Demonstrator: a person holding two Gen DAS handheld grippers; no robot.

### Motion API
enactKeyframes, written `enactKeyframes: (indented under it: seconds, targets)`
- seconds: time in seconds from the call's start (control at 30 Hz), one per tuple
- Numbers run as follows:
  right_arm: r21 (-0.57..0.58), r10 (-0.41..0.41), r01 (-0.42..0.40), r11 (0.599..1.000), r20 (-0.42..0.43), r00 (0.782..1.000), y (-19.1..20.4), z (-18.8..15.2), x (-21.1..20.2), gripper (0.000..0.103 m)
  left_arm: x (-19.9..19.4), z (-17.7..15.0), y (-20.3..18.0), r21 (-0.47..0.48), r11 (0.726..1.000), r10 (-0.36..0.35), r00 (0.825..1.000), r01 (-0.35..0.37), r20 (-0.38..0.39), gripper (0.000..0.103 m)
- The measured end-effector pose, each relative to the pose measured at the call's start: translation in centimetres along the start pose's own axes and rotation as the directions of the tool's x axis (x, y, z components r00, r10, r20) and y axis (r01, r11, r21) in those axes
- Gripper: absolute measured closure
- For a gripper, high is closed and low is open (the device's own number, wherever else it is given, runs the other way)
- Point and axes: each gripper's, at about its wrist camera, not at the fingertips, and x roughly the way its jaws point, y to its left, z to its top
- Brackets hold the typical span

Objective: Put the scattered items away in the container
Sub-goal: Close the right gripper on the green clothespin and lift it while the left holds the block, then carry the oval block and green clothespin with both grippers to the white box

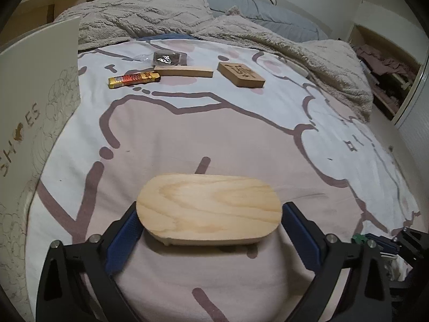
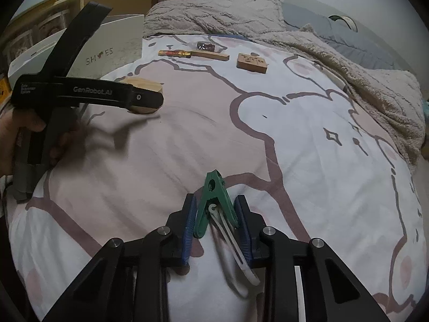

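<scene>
Spread over the bed [image 1: 214,139] is a pale cover with a pink and brown cartoon print, and everything lies on it. Between the jaws of the right gripper [image 2: 215,224] sits a green clothes peg [image 2: 214,201] with a white strap [image 2: 230,241] trailing back from it; the blue pads [image 2: 189,230] press on both of its sides, so these jaws are clenched on the peg, whose nose points away from them.

Off to the left of those jaws, the left gripper [image 1: 209,222] stands around an oval wooden block [image 1: 209,209]. Its jaws are spread wide, one blue pad [image 1: 126,230] at each rounded end of the block (the left one looks to touch; on the right there is a thin gap, so I cannot tell whether the block is truly gripped). A hand [image 2: 16,139] holds that gripper's handle.

Well beyond both pairs of jaws, near the rumpled beige blanket [image 1: 150,13], lie a carved wooden tile [image 1: 241,74], a flat wooden bar [image 1: 185,71], an orange snack bar [image 1: 134,79] touching the wooden bar's end, and a dark wrapped packet [image 1: 169,57] just behind it. Left of the left jaws stands a white box marked SHOES [image 1: 40,102], upright at the bed's edge.
</scene>
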Motion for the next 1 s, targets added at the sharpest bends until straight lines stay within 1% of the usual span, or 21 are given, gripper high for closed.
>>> enactKeyframes:
  seconds: [0.13, 0.27, 0.5, 0.57, 0.67, 0.8, 1.0]
  targets:
    - [0.014, 0.006, -0.006, 1.000, 0.022, 1.000, -0.1, -0.2, -0.3, 0.074, -0.1, 0.0, 0.1, -0.001, 1.000, 0.006, 1.000, -0.006, -0.001, 0.008]
    - [0.023, 0.017, -0.017, 1.000, 0.023, 1.000, -0.3, -0.1, -0.3, 0.074, -0.3, 0.1, 0.3, 0.003, 1.000, 0.004, 1.000, -0.004, -0.001, 0.008]
    - [0.054, 0.046, -0.046, 0.997, 0.008, 0.999, -0.9, 0.3, -0.6, 0.074, -0.7, 0.8, 0.5, -0.019, 0.999, -0.037, 0.998, 0.036, -0.053, 0.008]
    - [0.067, 0.045, -0.046, 0.997, 0.005, 0.999, -1.1, 0.4, -0.6, 0.074, -0.9, 0.7, 0.6, -0.027, 0.999, -0.038, 0.998, 0.037, -0.058, 0.008]
    - [0.088, 0.051, -0.051, 0.995, 0.002, 0.999, -1.3, 0.5, -0.7, 0.074, -1.6, 0.4, 0.4, -0.009, 1.000, -0.029, 0.998, 0.029, -0.055, 0.008]
    - [0.114, 0.061, -0.062, 0.992, 0.007, 0.998, -1.6, 1.0, -1.2, 0.074, -3.1, 0.6, 0.2, 0.016, 0.999, -0.036, 0.998, 0.037, -0.044, 0.008]
    - [0.180, 0.073, -0.077, 0.981, 0.031, 0.997, -2.5, 2.5, -2.4, 0.074, -6.6, 1.8, -0.5, 0.048, 0.996, -0.069, 0.998, 0.069, -0.001, 0.008]
